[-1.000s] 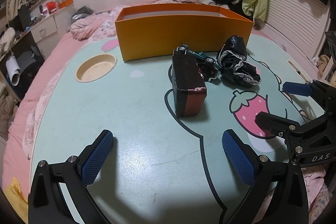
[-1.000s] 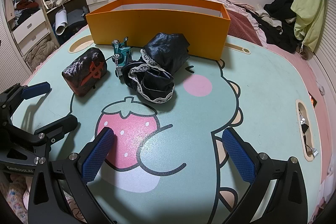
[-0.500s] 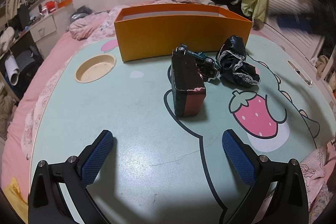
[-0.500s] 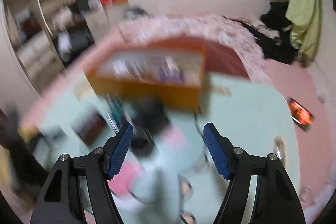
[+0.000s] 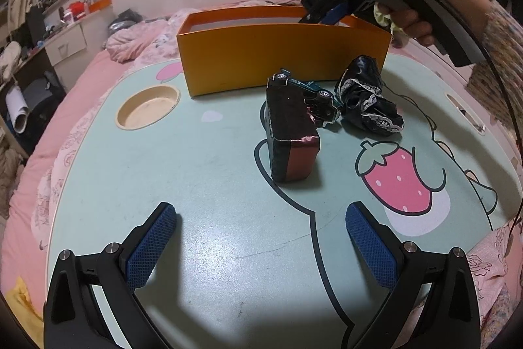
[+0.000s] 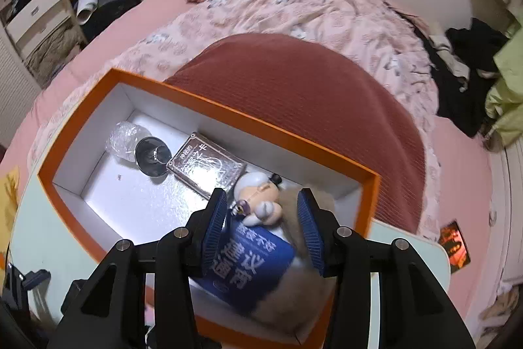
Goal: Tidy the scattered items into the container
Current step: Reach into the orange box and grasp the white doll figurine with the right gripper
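The orange box stands at the back of the mint table. In front of it lie a dark red and black pouch, a green toy car and a black lace-trimmed cloth. My left gripper hovers open over the table's near part, holding nothing. A hand holds my right gripper above the box's right end, its jaws closing with nothing gripped. Beneath it in the box lie a blue carton, a white-haired figurine, a foil packet and a furry item.
A round cup recess is sunk into the table's left side. Behind the box lies a bed with a pink quilt and a dark red blanket. Shelves and drawers stand far left.
My right gripper swung from low over the table's right side up and back to above the orange box, and its jaws narrowed. The left gripper and the table items stayed put.
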{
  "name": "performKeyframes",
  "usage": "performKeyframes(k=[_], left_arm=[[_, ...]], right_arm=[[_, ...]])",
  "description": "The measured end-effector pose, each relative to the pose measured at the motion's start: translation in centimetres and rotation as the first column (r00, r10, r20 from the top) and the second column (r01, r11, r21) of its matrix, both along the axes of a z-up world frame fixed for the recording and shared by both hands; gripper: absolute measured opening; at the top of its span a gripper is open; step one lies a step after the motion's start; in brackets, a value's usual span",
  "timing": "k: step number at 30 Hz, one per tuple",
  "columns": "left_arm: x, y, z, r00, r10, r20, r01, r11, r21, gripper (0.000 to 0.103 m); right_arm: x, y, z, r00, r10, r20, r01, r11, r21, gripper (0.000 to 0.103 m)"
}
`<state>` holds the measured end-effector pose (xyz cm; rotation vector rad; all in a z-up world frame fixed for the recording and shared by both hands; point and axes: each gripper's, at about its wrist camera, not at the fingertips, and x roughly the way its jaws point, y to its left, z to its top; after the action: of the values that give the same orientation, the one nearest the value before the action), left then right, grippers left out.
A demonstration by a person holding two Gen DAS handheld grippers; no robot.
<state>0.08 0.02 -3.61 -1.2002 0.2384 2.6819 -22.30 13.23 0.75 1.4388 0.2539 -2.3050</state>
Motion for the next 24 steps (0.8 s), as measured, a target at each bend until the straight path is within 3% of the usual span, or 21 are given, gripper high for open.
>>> performKeyframes(k=[6,9,14,20,24], left_arm=[[0.0,0.0,0.0,1.0,-0.003,0.0,0.003,1.0,0.0,0.103],[0.0,0.0,-0.1,1.0,-0.004,0.0,0.004,1.0,0.001,0.103],[-0.2,-0.1,-0.1,1.0,-0.007,0.0,0.007,1.0,0.001,0.103],[-0.2,-0.1,-0.1,1.0,-0.009,0.0,0.009,1.0,0.001,0.103],[-0.2,-0.1,-0.1,1.0,-0.01,0.0,0.01,1.0,0.001,0.103]], right_arm=[[-1.1,-0.9,-1.8,0.998,0.03,0.051,-0.032,0.999,0.031,0.046],[-1.3,-1.2,-3.2,0.993,0.04,0.11,-0.039,0.999,-0.01,0.031],[-0.1,-0.3,-2.3,0.999,0.011,0.035,-0.009,0.999,-0.038,0.029],[1.7,1.6,2.3,0.997,-0.039,-0.06,0.026,0.978,-0.205,0.029],[6.1,3.0,5.3,0.988,-0.054,-0.142,0.011,0.957,-0.289,0.029]])
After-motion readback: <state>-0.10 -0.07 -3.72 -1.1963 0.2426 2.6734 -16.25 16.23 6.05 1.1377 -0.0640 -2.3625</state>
